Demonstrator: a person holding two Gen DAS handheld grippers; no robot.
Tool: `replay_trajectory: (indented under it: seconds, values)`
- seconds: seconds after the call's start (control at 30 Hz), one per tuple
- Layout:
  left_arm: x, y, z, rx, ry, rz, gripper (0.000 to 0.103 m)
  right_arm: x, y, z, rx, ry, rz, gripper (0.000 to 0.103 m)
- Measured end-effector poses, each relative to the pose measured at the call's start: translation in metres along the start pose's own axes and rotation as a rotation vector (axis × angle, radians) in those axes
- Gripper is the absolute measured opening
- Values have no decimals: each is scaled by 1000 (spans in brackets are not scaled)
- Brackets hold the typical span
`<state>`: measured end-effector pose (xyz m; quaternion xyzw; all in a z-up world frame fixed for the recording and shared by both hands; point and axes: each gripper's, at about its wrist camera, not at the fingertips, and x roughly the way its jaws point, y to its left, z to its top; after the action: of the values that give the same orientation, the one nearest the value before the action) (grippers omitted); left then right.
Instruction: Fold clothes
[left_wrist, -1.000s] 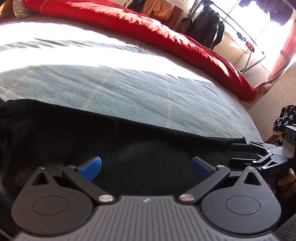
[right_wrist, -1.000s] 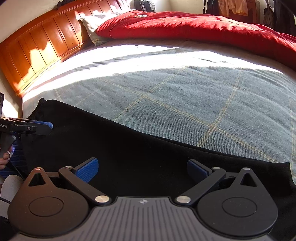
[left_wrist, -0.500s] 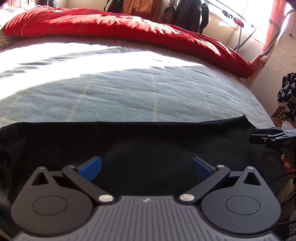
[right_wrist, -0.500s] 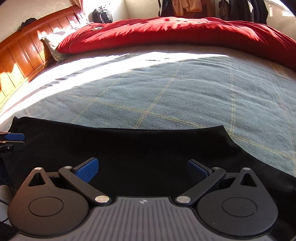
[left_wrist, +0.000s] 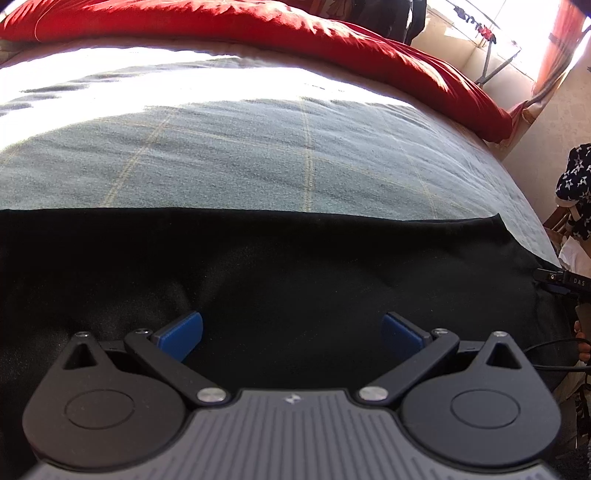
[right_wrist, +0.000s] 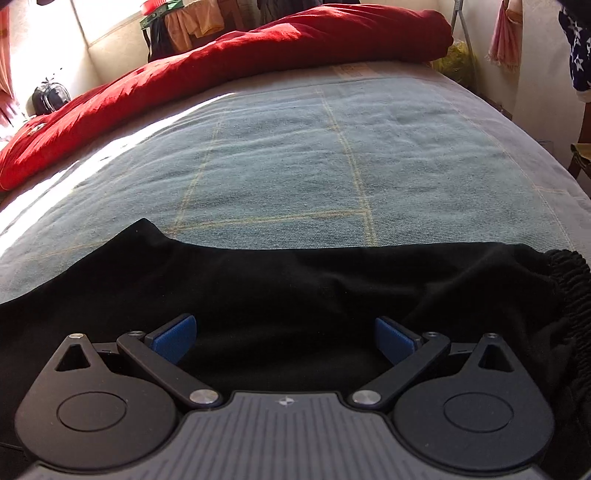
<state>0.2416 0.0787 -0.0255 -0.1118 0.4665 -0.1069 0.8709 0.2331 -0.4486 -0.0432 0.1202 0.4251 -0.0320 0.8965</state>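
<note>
A black garment (left_wrist: 295, 266) lies flat along the near edge of the bed. In the right wrist view the black garment (right_wrist: 295, 288) shows a ribbed elastic waistband (right_wrist: 569, 288) at its right end. My left gripper (left_wrist: 291, 332) is open and empty, low over the black cloth. My right gripper (right_wrist: 286, 334) is open and empty, low over the cloth near the waistband end. The tip of the right gripper also shows at the right edge of the left wrist view (left_wrist: 561, 280).
The bed carries a grey-blue checked blanket (left_wrist: 295, 155) beyond the garment. A red duvet (left_wrist: 332, 33) is bunched along the far side. A clothes rack (right_wrist: 192, 26) and hanging clothes stand behind. A star-patterned cloth (left_wrist: 576, 184) hangs right of the bed.
Both grippers stayed open. The right gripper swung right toward the waistband end, and the headboard left its view. The left gripper's view turned and moved lower over the black cloth.
</note>
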Motion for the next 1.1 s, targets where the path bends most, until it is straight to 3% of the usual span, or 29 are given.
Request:
replay_trajectory:
  seconds: [0.07, 0.13, 0.27, 0.37, 0.43, 0.53, 0.67, 0.83, 0.9, 1.0, 1.1]
  values:
    - [-2, -1, 1, 2, -5, 14, 102, -8, 4, 3, -14, 0, -40, 103]
    - [-3, -4, 3, 9, -10, 19, 102, -14, 8, 8, 6, -30, -8, 103]
    - [0, -9, 3, 37, -6, 20, 102, -7, 32, 15, -2, -36, 137, 103]
    - [7, 0, 1, 35, -5, 34, 102, 8, 55, 16, -60, 18, 100, 103]
    - [1, 2, 8, 20, -31, 60, 102, 2, 74, 19, -118, -3, 110, 103]
    - [-9, 2, 17, 22, -77, 92, 102, -13, 110, 28, -206, -50, 245, 103]
    - [-22, -2, 18, 26, -116, 87, 102, -1, 158, 29, -300, -5, 422, 103]
    - [-31, 2, -2, 2, -88, 103, 102, 48, 203, 23, -386, 77, 466, 103]
    - [-35, 7, -9, -17, -83, 125, 102, 69, 208, 25, -387, 69, 456, 103]
    - [-45, 10, -15, -34, -96, 147, 102, 71, 217, 37, -412, 64, 427, 103]
    - [-54, 11, -20, -34, -107, 146, 102, 54, 214, 42, -393, 59, 473, 103]
